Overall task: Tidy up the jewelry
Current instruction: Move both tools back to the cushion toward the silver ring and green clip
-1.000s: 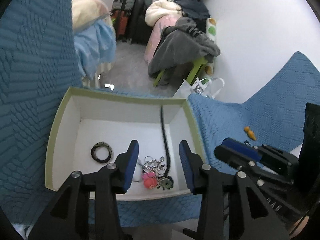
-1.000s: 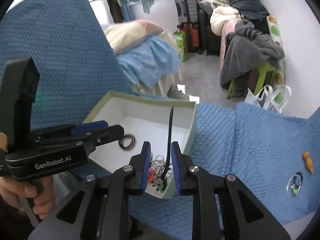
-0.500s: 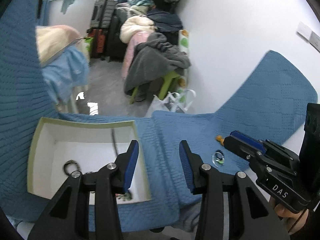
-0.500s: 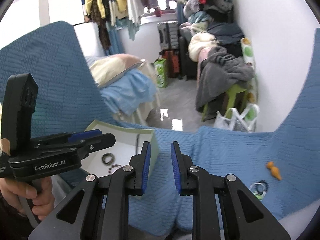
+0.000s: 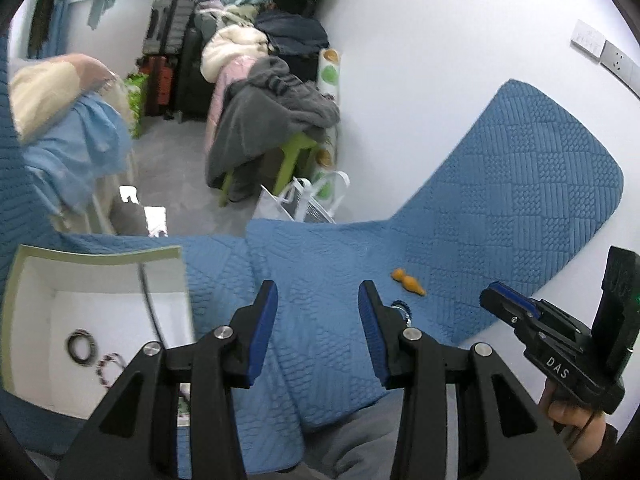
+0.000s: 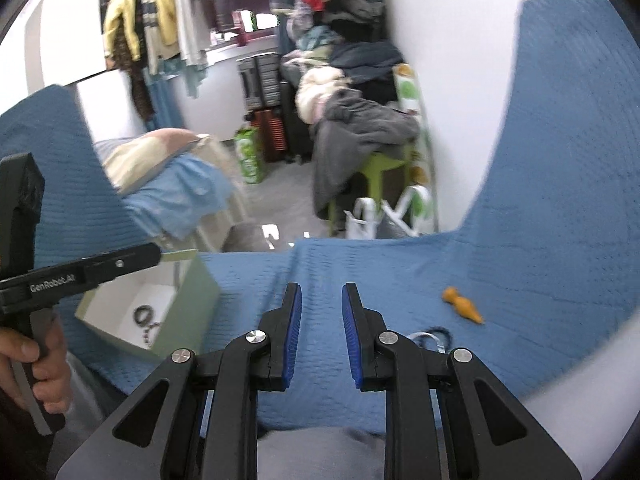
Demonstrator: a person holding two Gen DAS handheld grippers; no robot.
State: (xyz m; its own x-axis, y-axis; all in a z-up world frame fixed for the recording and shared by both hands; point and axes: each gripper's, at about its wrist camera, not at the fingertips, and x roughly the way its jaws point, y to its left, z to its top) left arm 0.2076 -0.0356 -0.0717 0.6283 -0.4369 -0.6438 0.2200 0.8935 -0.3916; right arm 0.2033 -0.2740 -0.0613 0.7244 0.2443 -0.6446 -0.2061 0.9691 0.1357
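Note:
A white box with a green rim (image 5: 100, 254) lies on the blue quilt at the left. It holds a black ring (image 5: 82, 348), a beaded bracelet (image 5: 106, 366) and a black cord (image 5: 150, 304). An orange piece (image 5: 408, 282) lies to the right on the quilt, with a small ring item (image 5: 402, 310) half hidden behind my finger. My left gripper (image 5: 317, 292) hangs open over bare quilt between the box and these. My right gripper (image 6: 321, 292) has a narrow gap with nothing in it. It sits left of the orange piece (image 6: 462, 306) and a dark bracelet (image 6: 442, 330), with the box (image 6: 188, 312) to its left.
The blue quilt (image 6: 540, 240) runs up a white wall at the right. Past its far edge the floor drops to a green stool (image 5: 296, 152) draped with grey clothing, a white bag (image 5: 304, 200) and suitcases. A grey-trousered leg (image 5: 352, 444) is below the grippers.
Both grippers have swung to the right, away from over the box and out over the quilt. The box has slid to the left of both views, and the orange piece has come nearer.

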